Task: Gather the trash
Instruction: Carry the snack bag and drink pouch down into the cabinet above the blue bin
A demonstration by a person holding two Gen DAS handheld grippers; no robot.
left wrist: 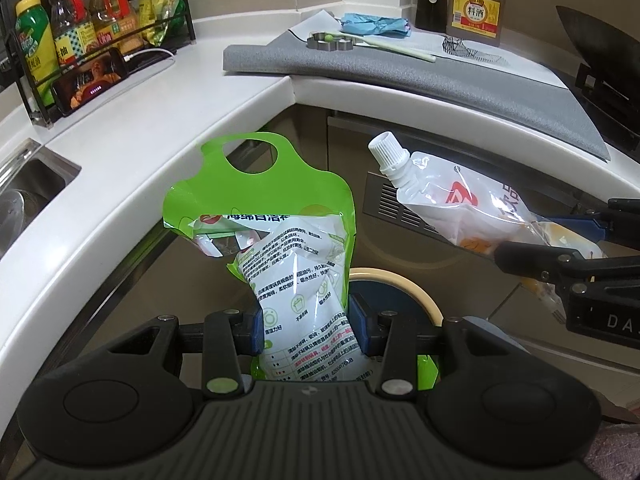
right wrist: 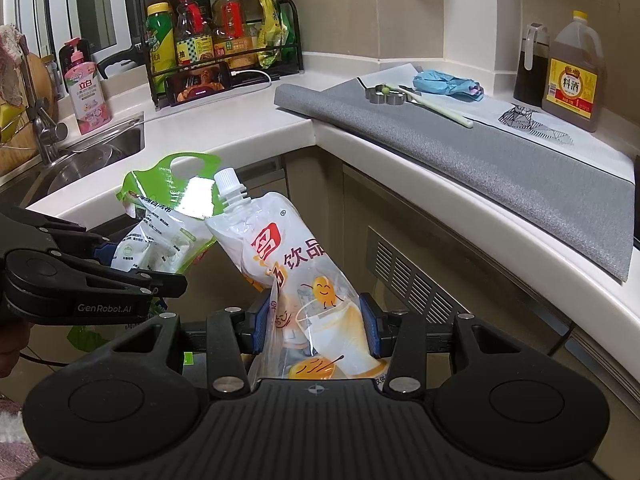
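In the left wrist view my left gripper [left wrist: 306, 328] is shut on a green and white plastic bag [left wrist: 280, 216], which stands up between the blue pads. Just behind it, below on the floor, is a bin with a cream rim [left wrist: 420, 292]. My right gripper [left wrist: 556, 236] comes in from the right, shut on a clear drink pouch with a white spout [left wrist: 436, 200]. In the right wrist view the right gripper [right wrist: 316, 328] clamps that pouch [right wrist: 296, 264] at its lower half. To its left, the left gripper [right wrist: 140, 262] holds the green bag [right wrist: 176, 204].
A white L-shaped counter [left wrist: 160, 120] runs behind, with a grey mat [right wrist: 480, 152] holding a crumpled blue wrapper [right wrist: 448, 84], a metal ring [right wrist: 386, 94] and a pale stick. A cooking-wine jug [right wrist: 572, 80], a bottle rack [right wrist: 216, 40], a phone [right wrist: 200, 84] and a sink [right wrist: 96, 156] are around.
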